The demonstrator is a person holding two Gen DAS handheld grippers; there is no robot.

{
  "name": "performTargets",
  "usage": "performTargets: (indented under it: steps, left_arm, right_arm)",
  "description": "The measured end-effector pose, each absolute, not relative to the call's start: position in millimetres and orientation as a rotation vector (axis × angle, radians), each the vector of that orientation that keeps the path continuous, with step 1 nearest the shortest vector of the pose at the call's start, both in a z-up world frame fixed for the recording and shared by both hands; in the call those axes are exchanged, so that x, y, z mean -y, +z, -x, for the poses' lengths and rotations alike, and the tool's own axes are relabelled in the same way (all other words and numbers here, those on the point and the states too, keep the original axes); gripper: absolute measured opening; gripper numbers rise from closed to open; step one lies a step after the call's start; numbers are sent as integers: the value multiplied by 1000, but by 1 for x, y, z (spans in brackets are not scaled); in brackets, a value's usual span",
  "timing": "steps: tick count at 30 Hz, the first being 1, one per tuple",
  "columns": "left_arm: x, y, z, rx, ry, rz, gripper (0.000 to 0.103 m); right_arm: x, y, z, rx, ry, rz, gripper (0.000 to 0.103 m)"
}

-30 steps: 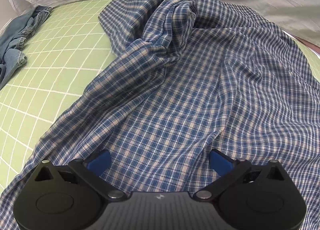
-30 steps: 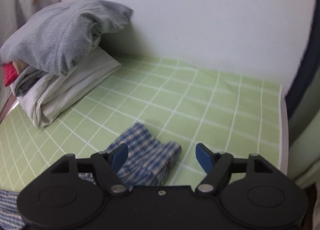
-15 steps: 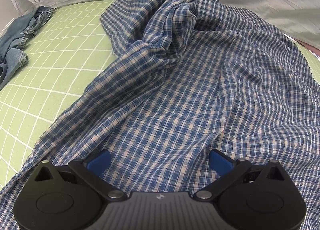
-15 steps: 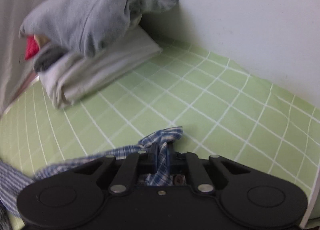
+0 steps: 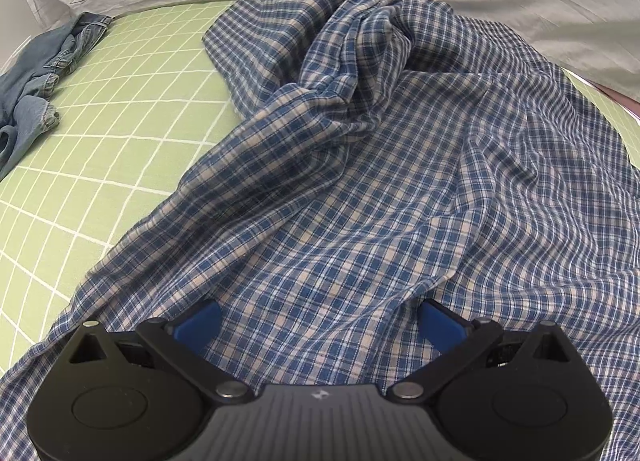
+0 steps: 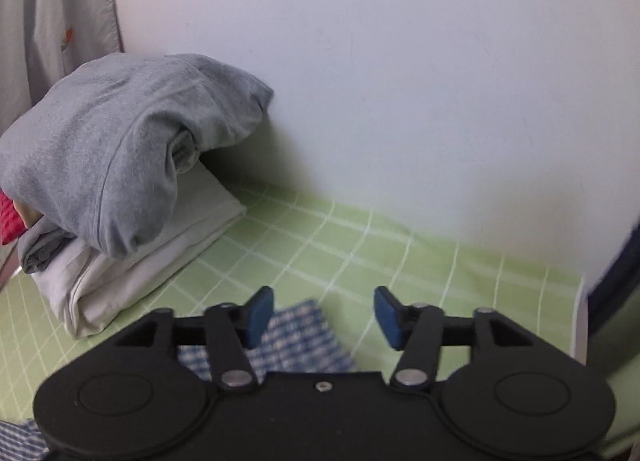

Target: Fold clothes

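Across the green grid-lined bed sheet the rumpled blue plaid cotton shirt lies unfolded, left gripper spread above it, right gripper opening off its sleeve end, so I judge spreading flat underway, regrasping next

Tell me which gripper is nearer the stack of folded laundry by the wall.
Right. The right gripper, jaws opening, faces the folded stack just ahead on its left. The left gripper hovers over the plaid shirt; no stack shows there.

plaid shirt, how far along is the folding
Done: a stack of folded laundry sits by the wall. In hand: nothing; the right gripper is opening over a plaid shirt corner, the left gripper open above it. Left: the crumpled shirt and the jeans.
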State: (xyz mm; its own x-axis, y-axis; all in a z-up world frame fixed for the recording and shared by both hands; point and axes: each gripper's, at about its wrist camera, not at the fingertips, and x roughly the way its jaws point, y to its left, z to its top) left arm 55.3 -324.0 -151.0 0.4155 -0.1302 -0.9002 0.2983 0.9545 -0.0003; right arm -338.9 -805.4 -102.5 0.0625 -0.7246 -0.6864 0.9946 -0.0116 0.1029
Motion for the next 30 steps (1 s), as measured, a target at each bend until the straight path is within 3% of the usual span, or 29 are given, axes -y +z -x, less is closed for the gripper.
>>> performTargets:
  steps: [3, 11, 16, 22, 24, 26, 30]
  left_arm:
    - [324, -151, -56, -1114, -272, -171, 103]
    - [324, -151, -57, -1113, -275, -171, 103]
    - [324, -152, -57, -1111, -275, -170, 103]
    - [322, -151, -57, -1104, -272, -165, 103]
    - [321, -150, -58, -1120, -265, -158, 103]
    - [316, -147, -56, -1137, -262, -140, 103]
    - [294, -129, -44, -1087, -274, -87, 103]
  right_arm:
    - [791, -118, 336, -521, -1456, -728, 71]
    - [764, -152, 282, -748, -1319, -546, 65]
    - [776, -157, 302, -739, -1441, -545, 54]
    - [798, -153, 320, -758, -1452, -596, 57]
    - [790, -150, 311, -794, -1431, -550, 64]
    - [773, -145, 301, -791, -1391, -539, 89]
    - [729, -135, 272, -764, -1230, -544, 102]
